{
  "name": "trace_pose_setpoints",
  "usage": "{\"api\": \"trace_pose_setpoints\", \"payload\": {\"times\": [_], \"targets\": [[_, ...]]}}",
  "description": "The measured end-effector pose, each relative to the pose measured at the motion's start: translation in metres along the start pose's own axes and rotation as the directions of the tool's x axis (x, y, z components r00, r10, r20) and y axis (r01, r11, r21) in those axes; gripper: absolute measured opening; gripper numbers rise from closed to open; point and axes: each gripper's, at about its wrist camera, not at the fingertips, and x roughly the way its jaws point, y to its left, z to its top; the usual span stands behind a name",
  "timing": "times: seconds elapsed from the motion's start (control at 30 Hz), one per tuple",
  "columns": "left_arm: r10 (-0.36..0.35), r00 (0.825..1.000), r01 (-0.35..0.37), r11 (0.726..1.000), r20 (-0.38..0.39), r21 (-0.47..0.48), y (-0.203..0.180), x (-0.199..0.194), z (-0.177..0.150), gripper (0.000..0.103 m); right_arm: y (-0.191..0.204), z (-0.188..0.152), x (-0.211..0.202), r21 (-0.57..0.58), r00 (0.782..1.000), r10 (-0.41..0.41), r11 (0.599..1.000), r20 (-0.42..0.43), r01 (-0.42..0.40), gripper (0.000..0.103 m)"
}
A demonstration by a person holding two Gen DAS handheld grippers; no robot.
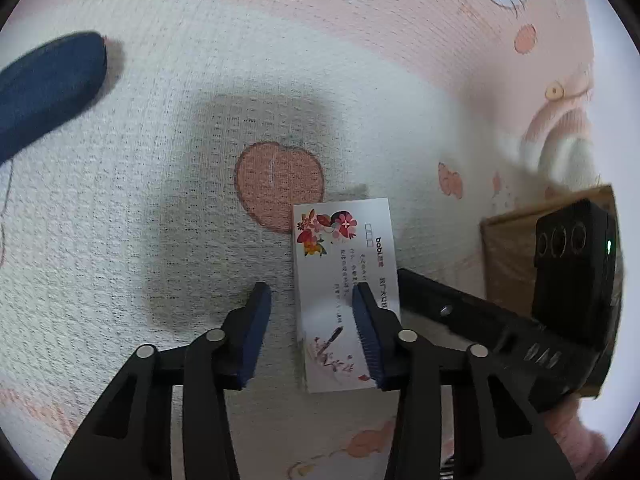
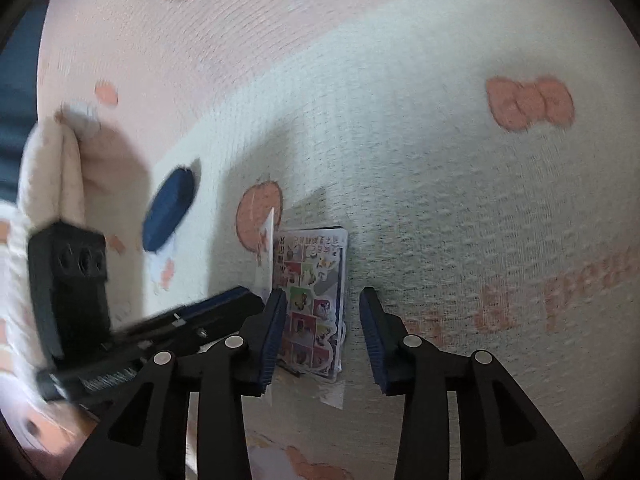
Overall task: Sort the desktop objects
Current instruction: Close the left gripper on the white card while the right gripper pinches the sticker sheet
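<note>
A white card with printed flowers [image 1: 346, 280] stands on edge between my grippers; the right wrist view shows it edge-on [image 2: 267, 256]. My left gripper [image 1: 312, 300] is open, its right pad [image 1: 366, 320] against the card's face. My right gripper [image 2: 324, 312] is open over a stack of colourful sticker sheets [image 2: 316, 300] lying on the cloth, its left pad [image 2: 276, 320] beside the card. A dark blue oval case [image 1: 48, 84] lies at the far left, also in the right wrist view [image 2: 170, 208].
A white and pink cloth [image 1: 160, 200] with peach prints covers the table. A brown cardboard piece [image 1: 508, 264] sits behind the other gripper's body at the right. A folded cream cloth [image 2: 60, 168] lies at the left.
</note>
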Motion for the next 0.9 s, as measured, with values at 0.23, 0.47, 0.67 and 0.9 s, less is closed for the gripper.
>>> {"api": "trace_pose_setpoints", "payload": {"times": [0.23, 0.47, 0.67, 0.9], "targets": [[0.037, 0.998, -0.038, 0.999, 0.055, 0.019, 0.002, 0.000, -0.010, 0.028, -0.011, -0.003, -0.003, 0.062, 0.997, 0.076, 0.995, 0.018, -0.077, 0.035], [-0.012, 0.999, 0.012, 1.000, 0.045, -0.001, 0.004, 0.009, -0.007, 0.026, -0.021, -0.007, -0.007, 0.114, 0.989, 0.142, 0.983, 0.041, -0.146, 0.036], [0.030, 0.998, -0.032, 0.999, 0.062, 0.036, -0.002, 0.010, -0.010, 0.023, -0.022, -0.010, -0.006, 0.135, 0.976, 0.208, 0.967, 0.070, -0.216, 0.049], [0.065, 0.998, -0.066, 0.996, 0.016, 0.055, -0.010, 0.011, -0.004, 0.027, 0.001, -0.007, 0.001, 0.060, 0.991, 0.116, 0.991, 0.069, -0.121, 0.049]]}}
